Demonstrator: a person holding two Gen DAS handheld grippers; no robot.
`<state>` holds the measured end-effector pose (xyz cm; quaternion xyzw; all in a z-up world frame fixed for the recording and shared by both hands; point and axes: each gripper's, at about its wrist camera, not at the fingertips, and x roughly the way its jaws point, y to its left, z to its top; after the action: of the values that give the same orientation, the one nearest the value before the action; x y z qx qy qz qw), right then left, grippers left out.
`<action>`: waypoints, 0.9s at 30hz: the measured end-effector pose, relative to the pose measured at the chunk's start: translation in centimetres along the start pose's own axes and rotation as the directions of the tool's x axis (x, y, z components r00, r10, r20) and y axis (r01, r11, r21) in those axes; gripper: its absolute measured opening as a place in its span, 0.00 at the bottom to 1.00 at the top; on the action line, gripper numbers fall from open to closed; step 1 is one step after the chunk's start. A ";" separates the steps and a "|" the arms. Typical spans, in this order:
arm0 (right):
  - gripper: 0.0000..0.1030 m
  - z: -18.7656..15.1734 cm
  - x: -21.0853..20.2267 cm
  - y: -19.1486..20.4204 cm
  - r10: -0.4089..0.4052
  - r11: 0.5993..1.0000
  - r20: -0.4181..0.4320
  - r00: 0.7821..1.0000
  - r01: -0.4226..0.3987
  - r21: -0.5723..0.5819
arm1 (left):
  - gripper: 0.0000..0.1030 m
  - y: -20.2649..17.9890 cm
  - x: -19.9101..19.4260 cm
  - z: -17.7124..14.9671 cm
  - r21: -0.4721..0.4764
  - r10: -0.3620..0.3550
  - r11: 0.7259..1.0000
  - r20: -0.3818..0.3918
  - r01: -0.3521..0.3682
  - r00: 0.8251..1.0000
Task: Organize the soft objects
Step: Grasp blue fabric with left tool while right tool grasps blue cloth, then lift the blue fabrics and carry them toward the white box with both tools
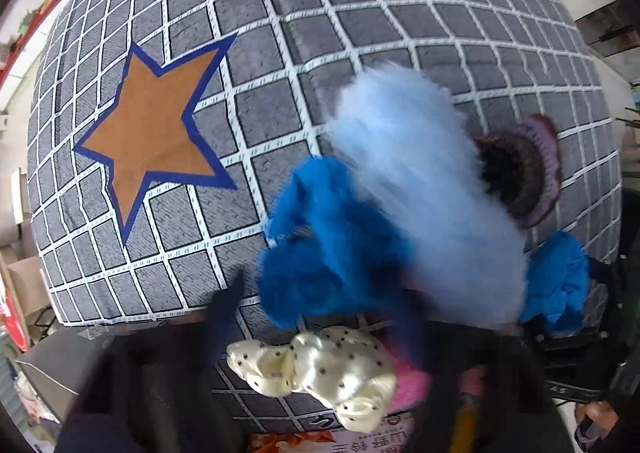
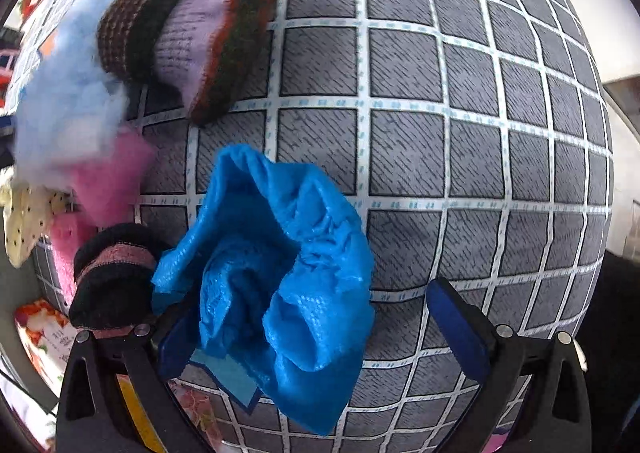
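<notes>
On the grey checked sheet (image 1: pixel 280 53) lies a heap of soft things. A fluffy piece, deep blue (image 1: pixel 332 245) and pale blue (image 1: pixel 420 193), is blurred and sits between the fingers of my left gripper (image 1: pixel 320 289). The left finger (image 1: pixel 226 305) touches its edge; the other finger is mostly hidden by fluff. My right gripper (image 2: pixel 316 317) stands open over a crumpled blue shoe cover (image 2: pixel 280 273), which rests against its left pad (image 2: pixel 172 337); the right pad (image 2: pixel 456 321) is clear of it.
A cream dotted scrunchie (image 1: pixel 320 373), pink fluff (image 2: pixel 112 173), a purple-brown knit hat (image 2: pixel 192 37) and a black-pink knit cuff (image 2: pixel 112 273) lie in the heap. An orange star (image 1: pixel 152 133) marks the sheet. A floral packet (image 2: pixel 44 333) sits at the sheet's edge.
</notes>
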<state>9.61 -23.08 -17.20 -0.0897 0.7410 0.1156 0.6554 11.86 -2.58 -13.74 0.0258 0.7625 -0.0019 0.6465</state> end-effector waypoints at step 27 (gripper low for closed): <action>0.23 -8.4 -13.2 -8.8 -0.025 0.995 0.192 0.981 0.007 0.096 | 0.26 -6.0 -16.6 -13.2 0.058 0.085 0.992 0.357 -0.113 0.930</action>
<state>5.79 -34.12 -3.63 -0.0528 0.6778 0.0830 0.7286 1.33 -8.73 4.57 0.0884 0.6309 -0.0036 0.7708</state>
